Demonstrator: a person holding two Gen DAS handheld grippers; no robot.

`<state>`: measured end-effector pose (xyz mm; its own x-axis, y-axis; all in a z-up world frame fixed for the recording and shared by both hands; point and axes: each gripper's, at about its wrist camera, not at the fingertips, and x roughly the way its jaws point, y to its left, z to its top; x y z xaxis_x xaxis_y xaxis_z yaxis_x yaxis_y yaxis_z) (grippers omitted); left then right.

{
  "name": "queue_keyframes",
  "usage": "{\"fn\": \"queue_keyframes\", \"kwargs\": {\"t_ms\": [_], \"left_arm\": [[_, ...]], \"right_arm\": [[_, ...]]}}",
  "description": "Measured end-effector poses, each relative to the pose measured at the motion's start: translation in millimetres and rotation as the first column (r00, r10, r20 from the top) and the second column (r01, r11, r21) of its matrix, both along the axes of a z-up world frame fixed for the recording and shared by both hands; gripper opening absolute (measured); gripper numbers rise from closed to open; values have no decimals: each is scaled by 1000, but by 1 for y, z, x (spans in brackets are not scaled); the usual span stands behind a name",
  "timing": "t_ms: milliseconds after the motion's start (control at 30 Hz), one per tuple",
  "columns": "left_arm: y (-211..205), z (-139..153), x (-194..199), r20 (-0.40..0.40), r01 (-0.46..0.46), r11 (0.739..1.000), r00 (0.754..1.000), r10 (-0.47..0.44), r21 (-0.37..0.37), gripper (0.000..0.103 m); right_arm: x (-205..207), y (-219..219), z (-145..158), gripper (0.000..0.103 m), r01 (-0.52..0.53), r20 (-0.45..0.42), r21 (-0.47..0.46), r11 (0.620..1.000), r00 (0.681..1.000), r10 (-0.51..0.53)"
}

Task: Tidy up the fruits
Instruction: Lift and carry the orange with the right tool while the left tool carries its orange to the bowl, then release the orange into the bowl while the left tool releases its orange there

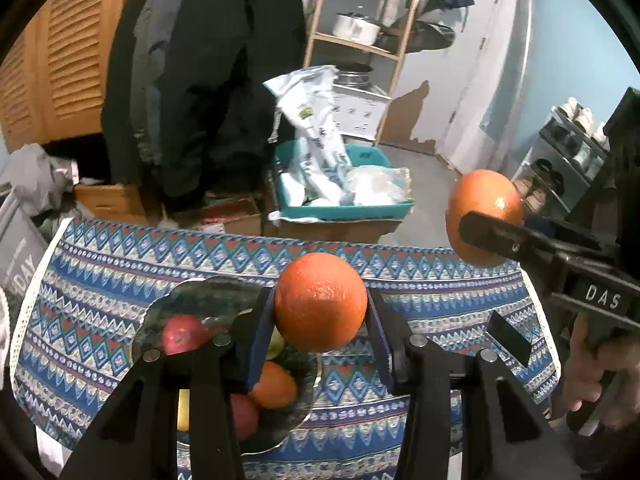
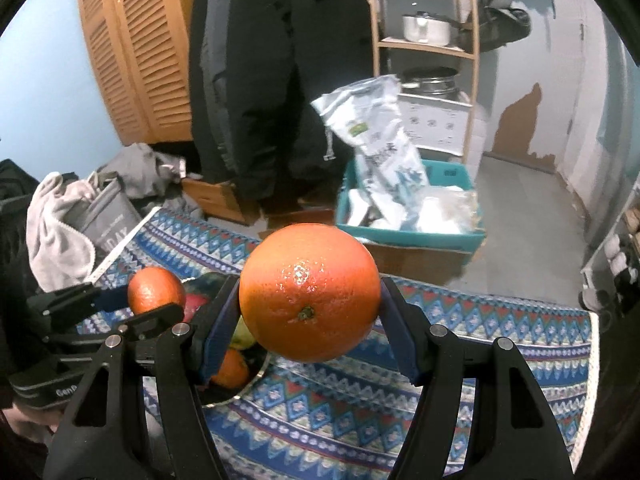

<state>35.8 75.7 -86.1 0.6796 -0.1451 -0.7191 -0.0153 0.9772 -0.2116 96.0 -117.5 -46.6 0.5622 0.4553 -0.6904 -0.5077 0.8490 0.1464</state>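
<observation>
While both tools are loaded: each of the 2 grippers carries 1 orange above the table, so neither fruit is put away yet.

Left gripper: clamped on the smaller orange, blue pads pressing both sides, the fruit held in the air just over the near edge of the bowl.

Right gripper: clamped on the larger orange, stem end facing the camera, held clear of the cloth and to the right of the bowl.

Person: a hand wraps the right tool's handle at the frame edge in the left wrist view.

Bowl: a dark glassy dish sitting on the patterned tablecloth, partly hidden by the left tool.

Already in the bowl: a red apple, another orange, a second red fruit lower down and a sliver of something yellow-green; an exact count is not possible behind the jaws.

Progress: well along, I judge; several fruits sit in the bowl, and no loose fruit shows on the visible cloth.

Left to do: lower the 2 held oranges into the bowl and release them, 1 at a time so the tools do not collide.

Beyond the table: a teal crate of plastic bags on the floor, then a wooden shelf with a metal pot.
</observation>
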Motion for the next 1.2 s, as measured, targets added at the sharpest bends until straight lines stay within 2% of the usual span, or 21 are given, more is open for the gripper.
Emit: {"fn": "queue_keyframes", "kwargs": {"t_ms": [400,667,833,1200], "left_arm": [[72,-32,-6,-80,-117,992,990,112,-55,45],[103,-54,-8,-131,-169,983,979,159,-67,46],[114,-70,-8,-156,-181,981,973,168,-70,46],[119,-123,4,-277,-193,977,947,162,-88,46]], "right_arm": [[10,66,-16,68,-94,-70,9,995,993,95],[14,109,-34,68,-155,-128,4,988,980,154],[14,132,-46,68,-185,-152,-7,983,972,182],[22,158,-88,68,-211,-239,-34,977,951,197]]}}
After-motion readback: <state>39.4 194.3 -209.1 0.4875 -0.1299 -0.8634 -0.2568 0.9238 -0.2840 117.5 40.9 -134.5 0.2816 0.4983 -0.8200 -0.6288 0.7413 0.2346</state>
